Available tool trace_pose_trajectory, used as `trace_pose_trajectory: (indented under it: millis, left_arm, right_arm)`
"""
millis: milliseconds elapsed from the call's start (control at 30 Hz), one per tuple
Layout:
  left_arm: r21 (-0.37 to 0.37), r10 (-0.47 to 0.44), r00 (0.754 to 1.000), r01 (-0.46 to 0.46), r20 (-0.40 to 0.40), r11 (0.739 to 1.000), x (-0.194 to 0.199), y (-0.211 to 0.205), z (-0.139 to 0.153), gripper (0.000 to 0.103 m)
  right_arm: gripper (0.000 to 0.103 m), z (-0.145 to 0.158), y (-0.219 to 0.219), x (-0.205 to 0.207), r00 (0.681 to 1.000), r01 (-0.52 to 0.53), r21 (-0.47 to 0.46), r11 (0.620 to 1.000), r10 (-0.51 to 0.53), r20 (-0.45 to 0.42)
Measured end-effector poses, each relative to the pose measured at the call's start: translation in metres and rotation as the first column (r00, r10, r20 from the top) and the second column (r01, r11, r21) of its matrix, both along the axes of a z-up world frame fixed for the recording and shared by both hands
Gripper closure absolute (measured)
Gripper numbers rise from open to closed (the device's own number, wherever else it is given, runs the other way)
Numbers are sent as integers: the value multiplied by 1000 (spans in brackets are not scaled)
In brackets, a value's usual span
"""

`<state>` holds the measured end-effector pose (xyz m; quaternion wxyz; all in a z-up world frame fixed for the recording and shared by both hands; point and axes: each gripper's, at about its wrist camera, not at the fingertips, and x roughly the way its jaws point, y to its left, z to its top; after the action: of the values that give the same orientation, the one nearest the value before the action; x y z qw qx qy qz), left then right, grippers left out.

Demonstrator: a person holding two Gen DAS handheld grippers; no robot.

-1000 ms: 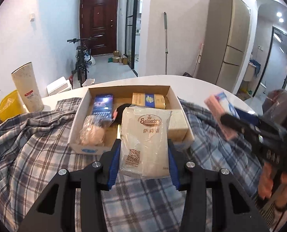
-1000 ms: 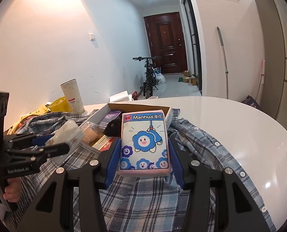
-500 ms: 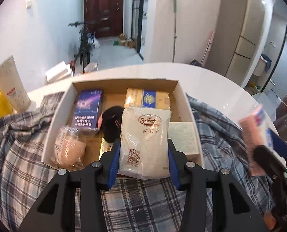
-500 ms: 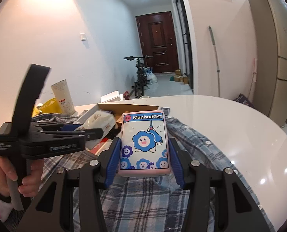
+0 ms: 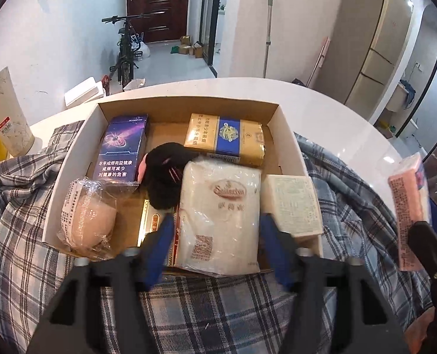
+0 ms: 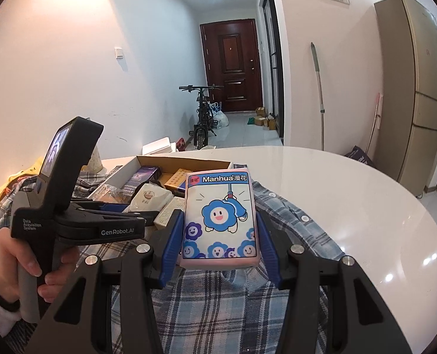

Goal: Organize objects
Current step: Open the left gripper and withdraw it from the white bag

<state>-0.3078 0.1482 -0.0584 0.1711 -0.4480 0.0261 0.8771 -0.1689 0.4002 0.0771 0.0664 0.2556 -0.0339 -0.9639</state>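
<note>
Left tool clamped on white pack over box, items beneath hidden; right tool clamped on tissue pack.

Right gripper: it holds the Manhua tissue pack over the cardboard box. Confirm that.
Not quite. The right gripper does hold the tissue pack, but over the plaid shirt, beside the cardboard box, as the right wrist view shows.

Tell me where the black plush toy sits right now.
Left wrist view: the black plush toy lies mid cardboard box, between the purple carton and the white packet.
</note>
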Motion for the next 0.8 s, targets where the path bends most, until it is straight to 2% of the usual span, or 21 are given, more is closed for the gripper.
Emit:
trace_pose_trajectory:
  millis: [67,233,367,500,600,700,800]
  left_arm:
    - [10,7,1000,-6,-31,1000,3,-6,7,19]
    - [77,56,993,-48,-103,996,7,-31,36,19]
    - [143,121,975,-96,-184,985,9,-60,55,19]
    - [165,185,962,-153,-201,974,5,-84,56,19]
    - [184,245,950,-210,-196,960,1,-97,52,19]
    - [194,299,939,-265,-171,945,-6,-111,45,19]
    - [247,363,921,-323,-139,914,-10,-129,39,19]
  right_arm:
    - [55,0,1,0,1000,4,-3,1000,-4,-1]
    - [55,3,4,4,1000,24,2,1000,-24,-19]
    - [55,17,-1,0,999,31,-8,999,-31,-18]
    - [55,32,-8,-25,998,-4,-86,996,10,70]
    - [55,37,-16,-58,989,15,-140,990,5,146]
    - [55,30,-26,-94,976,53,-185,981,-12,217]
    - [55,15,-37,-124,961,95,-192,977,-40,274]
